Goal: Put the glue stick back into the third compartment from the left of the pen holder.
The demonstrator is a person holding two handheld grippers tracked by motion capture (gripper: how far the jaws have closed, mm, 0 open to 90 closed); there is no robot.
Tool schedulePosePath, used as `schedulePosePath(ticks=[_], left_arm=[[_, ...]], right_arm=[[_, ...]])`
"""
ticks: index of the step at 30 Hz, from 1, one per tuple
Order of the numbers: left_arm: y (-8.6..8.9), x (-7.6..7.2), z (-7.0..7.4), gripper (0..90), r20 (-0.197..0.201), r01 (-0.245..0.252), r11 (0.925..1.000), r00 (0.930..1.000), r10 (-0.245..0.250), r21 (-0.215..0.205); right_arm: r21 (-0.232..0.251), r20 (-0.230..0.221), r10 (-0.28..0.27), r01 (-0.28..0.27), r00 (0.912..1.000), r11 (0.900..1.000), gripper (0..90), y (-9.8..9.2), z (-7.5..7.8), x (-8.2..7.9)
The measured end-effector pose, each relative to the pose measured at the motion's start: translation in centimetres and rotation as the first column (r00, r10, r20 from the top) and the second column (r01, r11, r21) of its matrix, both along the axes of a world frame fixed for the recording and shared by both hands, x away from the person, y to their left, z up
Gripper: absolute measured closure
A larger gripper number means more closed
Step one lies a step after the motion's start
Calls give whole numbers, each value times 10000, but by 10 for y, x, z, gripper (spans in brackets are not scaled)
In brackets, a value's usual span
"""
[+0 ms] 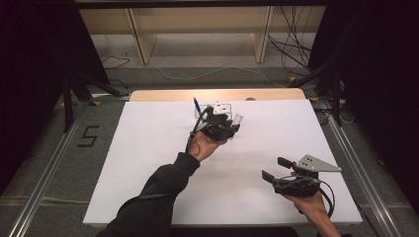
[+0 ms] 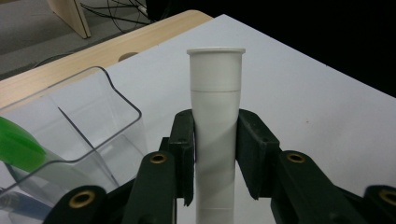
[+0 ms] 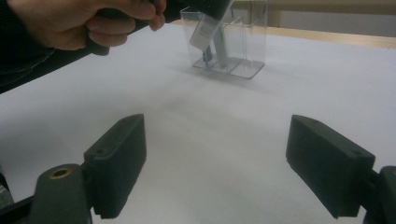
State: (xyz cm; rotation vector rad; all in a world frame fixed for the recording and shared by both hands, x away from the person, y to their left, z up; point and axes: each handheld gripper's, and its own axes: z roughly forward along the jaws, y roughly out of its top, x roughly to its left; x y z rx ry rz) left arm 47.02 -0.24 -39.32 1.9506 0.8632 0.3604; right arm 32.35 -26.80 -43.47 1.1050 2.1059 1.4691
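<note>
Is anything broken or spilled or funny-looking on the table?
Nothing looks broken or spilled. The left tongs grip a white tube beside the clear plastic holder, which stands upright with a green thing and a blue pen in it. The right tongs are open over the bare white table.

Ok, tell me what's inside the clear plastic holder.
The clear holder has a divider, a green item and something blue low down. The left gripper, shut on a white tube, covers the rest.
</note>
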Motion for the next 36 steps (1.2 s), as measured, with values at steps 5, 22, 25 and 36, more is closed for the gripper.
schedulePosePath(ticks=[5, 22, 25, 36], left_arm=[[4, 7, 5, 688, -12, -356, 9988, 9994, 356, -339], [11, 33, 14, 688, 250, -1324, 9893, 9906, 1342, -619], [10, 38, 14, 688, 286, -1471, 9873, 9884, 1490, -593], [7, 53, 9, 687, 228, -2023, 9766, 9786, 2044, -727]], right_arm=[[-12, 7, 6, -6, 10000, 10000, 210, 0, 0, 0], [-49, -58, 95, -96, 9999, 9999, 212, 1, -2, 1], [-29, -113, 102, -103, 9999, 9999, 213, 1, -2, 1], [-35, -149, 162, -162, 9998, 9999, 213, 2, -3, 1]])
